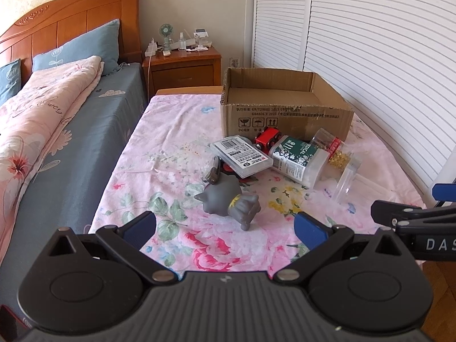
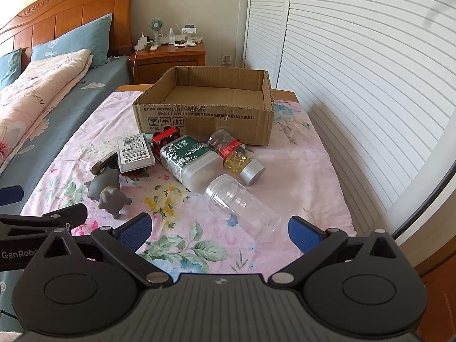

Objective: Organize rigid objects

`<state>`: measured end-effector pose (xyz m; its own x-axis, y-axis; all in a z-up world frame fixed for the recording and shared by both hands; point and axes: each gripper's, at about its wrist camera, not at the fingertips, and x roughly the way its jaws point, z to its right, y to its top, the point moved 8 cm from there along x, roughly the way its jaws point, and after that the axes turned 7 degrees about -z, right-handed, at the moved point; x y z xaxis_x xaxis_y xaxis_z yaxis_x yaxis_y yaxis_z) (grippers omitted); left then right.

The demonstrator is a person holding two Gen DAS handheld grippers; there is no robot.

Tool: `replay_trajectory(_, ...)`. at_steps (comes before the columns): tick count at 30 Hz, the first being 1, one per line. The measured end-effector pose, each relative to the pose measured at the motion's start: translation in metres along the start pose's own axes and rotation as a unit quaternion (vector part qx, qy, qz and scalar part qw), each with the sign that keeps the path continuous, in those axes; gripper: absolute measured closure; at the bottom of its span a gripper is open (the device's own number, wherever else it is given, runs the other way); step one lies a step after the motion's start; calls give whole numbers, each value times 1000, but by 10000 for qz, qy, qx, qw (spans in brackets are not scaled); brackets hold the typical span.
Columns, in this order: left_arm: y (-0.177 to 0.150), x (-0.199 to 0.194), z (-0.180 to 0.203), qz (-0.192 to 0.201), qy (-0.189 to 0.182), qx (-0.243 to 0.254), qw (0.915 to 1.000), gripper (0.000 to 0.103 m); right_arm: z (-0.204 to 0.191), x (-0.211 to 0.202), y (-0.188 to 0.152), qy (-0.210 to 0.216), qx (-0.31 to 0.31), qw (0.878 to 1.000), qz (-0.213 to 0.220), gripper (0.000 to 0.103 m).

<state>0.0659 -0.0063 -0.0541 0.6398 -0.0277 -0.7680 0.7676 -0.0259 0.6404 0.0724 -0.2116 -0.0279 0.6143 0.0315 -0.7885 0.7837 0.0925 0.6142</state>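
Observation:
An open cardboard box [image 1: 285, 111] [image 2: 205, 114] stands at the back of the floral-clothed table. In front of it lie a grey toy figure [image 1: 228, 199] [image 2: 109, 192], a flat labelled case [image 1: 242, 154] [image 2: 134, 152], a red toy train [image 1: 268, 138] [image 2: 166, 136], a green-labelled "MEDICAL" bottle [image 1: 299, 159] [image 2: 191, 161], a bottle of yellow capsules [image 1: 336, 148] [image 2: 236, 154] and a clear empty jar [image 1: 346, 179] [image 2: 242, 203]. My left gripper [image 1: 225, 228] is open, just short of the grey toy. My right gripper [image 2: 218, 230] is open, just short of the clear jar.
A bed [image 1: 57, 119] with a pink quilt runs along the table's left side. A wooden nightstand [image 1: 182, 65] with a small fan and clutter stands behind. White louvred doors [image 2: 356, 71] close the right side. The table's right edge [image 2: 342, 199] is near the jar.

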Motion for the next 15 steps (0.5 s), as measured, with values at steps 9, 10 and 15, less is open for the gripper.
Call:
replay_trajectory(9,2,3,1,18,-1,81,10000,1,-2,3,0,-45,-52,10000,-1,0)
replay_trajectory(10,2,3,0,21,-1,83,10000,1,-2,3,1,-44,-55,10000,-5,0)
replay_trajectory(15,4,5,1,40,-11,137,9999,1,-1,7,3,-26,-75,10000,-31,0)
